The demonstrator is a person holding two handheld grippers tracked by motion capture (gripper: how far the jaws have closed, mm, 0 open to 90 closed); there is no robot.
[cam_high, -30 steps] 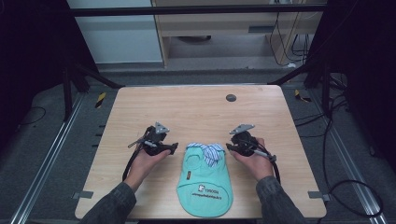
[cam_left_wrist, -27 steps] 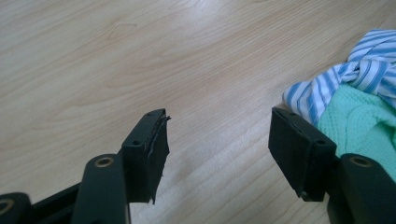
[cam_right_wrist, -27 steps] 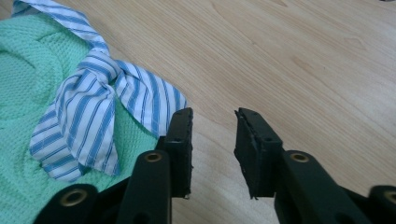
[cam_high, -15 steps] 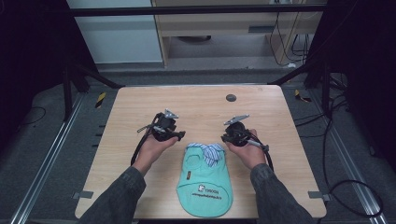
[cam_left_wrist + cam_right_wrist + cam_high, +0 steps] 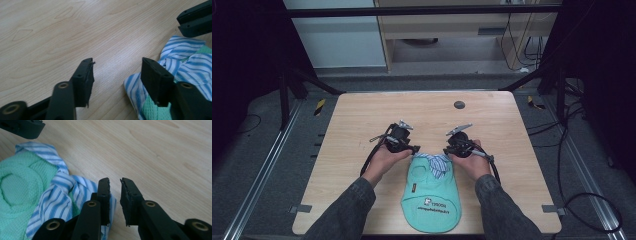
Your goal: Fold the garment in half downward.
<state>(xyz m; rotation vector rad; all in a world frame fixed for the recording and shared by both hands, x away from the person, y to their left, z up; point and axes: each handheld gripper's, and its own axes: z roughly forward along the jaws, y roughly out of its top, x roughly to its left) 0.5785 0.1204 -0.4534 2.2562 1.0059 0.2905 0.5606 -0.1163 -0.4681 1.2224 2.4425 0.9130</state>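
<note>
A mint-green garment [image 5: 431, 192] with a blue-and-white striped collar [image 5: 435, 162] lies flat near the table's front edge, collar pointing away from the person. My left gripper [image 5: 414, 149] sits at the collar's left corner. Its jaws stand wide open [image 5: 117, 62], and the right jaw hangs over the striped cloth [image 5: 185, 62]. My right gripper [image 5: 447, 149] is at the collar's right corner. Its jaws are open by a narrow gap [image 5: 114, 180] with bare wood between the tips. The left jaw rests over the striped collar [image 5: 60, 195], beside the green mesh [image 5: 17, 185].
The wooden table [image 5: 362, 115] has free room behind and to both sides of the garment. A small dark disc [image 5: 459, 105] lies near the far edge. Cables trail from both grippers along the forearms. Dark frame rails flank the table.
Both hands have moved inward and slightly forward, bringing the two grippers from the garment's sides to the collar's two corners.
</note>
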